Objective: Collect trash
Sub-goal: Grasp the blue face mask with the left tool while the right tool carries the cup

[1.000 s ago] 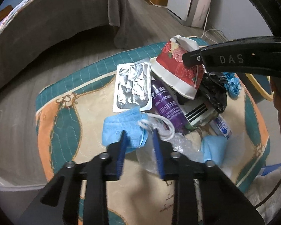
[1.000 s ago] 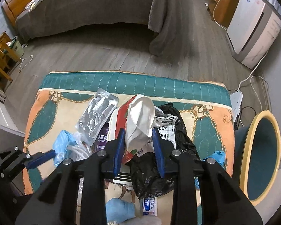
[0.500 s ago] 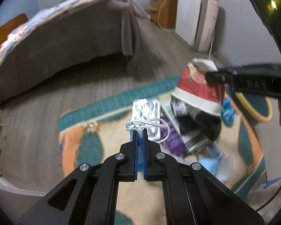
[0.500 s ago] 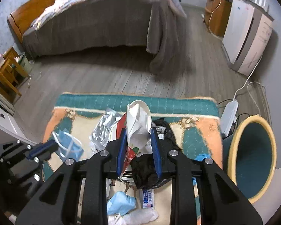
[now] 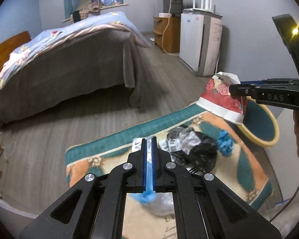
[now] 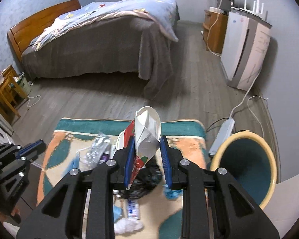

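We see a big bed (image 6: 101,39) at the back of the room, and a colourful rug (image 5: 249,171) on the grey floor in front of us. A round bin (image 6: 247,167) with a yellow rim stands just beside the rug on the right.

Trash lies in a pile on the rug: a black bag (image 5: 199,149), a silver foil pack (image 6: 98,147) and a small blue scrap (image 5: 225,143).

Our right gripper (image 6: 146,157) is held up above the pile and tips down toward it. Its blue pads squeeze a crushed red and white paper cup (image 6: 145,135), which sticks up between them, off the rug.

Our left gripper (image 5: 149,165) also tips down, held up over the near part of the rug. Its pads are pinched tight on a blue face mask (image 5: 148,195), which hangs below them.
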Demonstrator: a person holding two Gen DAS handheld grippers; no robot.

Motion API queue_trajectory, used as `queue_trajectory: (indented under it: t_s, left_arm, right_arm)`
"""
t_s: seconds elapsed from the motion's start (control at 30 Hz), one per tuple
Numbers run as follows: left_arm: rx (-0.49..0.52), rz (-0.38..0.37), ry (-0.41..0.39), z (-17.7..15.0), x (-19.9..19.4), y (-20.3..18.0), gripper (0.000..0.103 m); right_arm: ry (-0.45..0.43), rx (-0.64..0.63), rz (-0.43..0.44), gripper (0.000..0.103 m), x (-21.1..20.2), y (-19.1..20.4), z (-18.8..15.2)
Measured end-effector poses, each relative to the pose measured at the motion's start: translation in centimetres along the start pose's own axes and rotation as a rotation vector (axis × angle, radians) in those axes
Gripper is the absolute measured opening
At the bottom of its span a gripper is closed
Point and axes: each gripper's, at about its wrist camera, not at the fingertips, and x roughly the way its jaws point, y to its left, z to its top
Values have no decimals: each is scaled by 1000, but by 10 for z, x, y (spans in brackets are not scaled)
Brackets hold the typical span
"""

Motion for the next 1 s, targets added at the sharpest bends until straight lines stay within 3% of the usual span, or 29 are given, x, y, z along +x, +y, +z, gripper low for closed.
queue_trajectory:
  t_s: [0.27,0.43,0.53,0.6,0.7,0.83,1.0]
  left_arm:
    - [-2,9,19,7,16,-6,5]
    - [-89,80,131,-9,50,31,6]
    - [-130,137,193,-21,69,52,19]
    - [-157,149,245,-31,82,62,39]
    - [-165,159,308,-43,98,70,50]
    - [-144,161,386,-58,116,72,61]
    - [-118,173,460,-74,133,78,62]
  right_arm:
    - [9,51,-27,25,3,-42,-4]
    - [32,62,-15,25,10,-56,-9]
    - [38,73,-5,25,14,-62,-8]
    - [45,79,-1,25,18,-64,-8]
    - [57,89,4,25,24,-67,-7]
    - [61,104,14,25,27,-70,-5]
    - [67,107,19,25,29,-72,-5]
